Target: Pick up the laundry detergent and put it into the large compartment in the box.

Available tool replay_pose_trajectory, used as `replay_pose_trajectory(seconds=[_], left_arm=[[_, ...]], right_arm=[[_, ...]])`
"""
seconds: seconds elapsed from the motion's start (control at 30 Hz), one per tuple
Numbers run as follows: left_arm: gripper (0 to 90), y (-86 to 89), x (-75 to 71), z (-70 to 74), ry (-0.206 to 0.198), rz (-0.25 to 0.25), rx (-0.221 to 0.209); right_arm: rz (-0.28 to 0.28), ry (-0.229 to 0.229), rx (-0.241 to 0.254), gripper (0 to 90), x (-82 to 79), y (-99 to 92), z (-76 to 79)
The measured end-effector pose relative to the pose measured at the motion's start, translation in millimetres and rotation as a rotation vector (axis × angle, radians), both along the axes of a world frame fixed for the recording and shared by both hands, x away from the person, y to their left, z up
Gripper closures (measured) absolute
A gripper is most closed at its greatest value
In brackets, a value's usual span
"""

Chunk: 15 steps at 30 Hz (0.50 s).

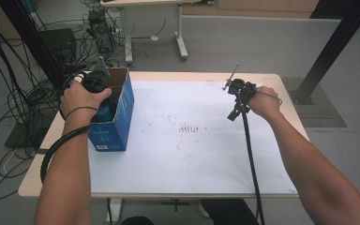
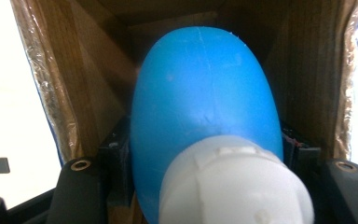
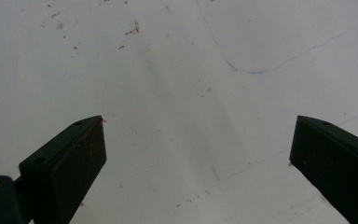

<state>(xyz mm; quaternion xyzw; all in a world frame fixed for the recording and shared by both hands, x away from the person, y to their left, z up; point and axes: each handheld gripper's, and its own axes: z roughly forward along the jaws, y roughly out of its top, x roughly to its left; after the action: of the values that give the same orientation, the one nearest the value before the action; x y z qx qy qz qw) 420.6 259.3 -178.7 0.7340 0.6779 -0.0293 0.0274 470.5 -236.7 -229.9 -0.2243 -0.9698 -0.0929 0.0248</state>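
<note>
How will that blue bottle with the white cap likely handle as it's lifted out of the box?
The blue bottle looks smooth and rounded, so it may slip or twist between the left hand-held gripper jaws. It looks like plastic, so probably light and not fragile. The box walls sit close around it, so it could catch on them.

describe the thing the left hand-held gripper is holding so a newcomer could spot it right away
Start at the white-covered table, then go to the open blue cardboard box at its left edge. The bottle sits inside that box, clamped by the left hand-held gripper: smooth, rounded and bright blue with a white cap, against plain brown cardboard walls.
</note>
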Motion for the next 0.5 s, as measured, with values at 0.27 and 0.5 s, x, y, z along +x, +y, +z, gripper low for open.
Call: replay_pose_trajectory(seconds=[0.27, 0.5], left_arm=[[37.3, -1.9, 1.5, 0.6, 0.007, 0.003, 0.008], [37.4, -1.9, 1.2, 0.8, 0.006, 0.004, 0.009]], right_arm=[[0.001, -0.006, 0.002, 3.7, -0.8, -1.6, 0.7], [-0.001, -0.003, -0.002, 3.7, -0.7, -0.6, 0.9]])
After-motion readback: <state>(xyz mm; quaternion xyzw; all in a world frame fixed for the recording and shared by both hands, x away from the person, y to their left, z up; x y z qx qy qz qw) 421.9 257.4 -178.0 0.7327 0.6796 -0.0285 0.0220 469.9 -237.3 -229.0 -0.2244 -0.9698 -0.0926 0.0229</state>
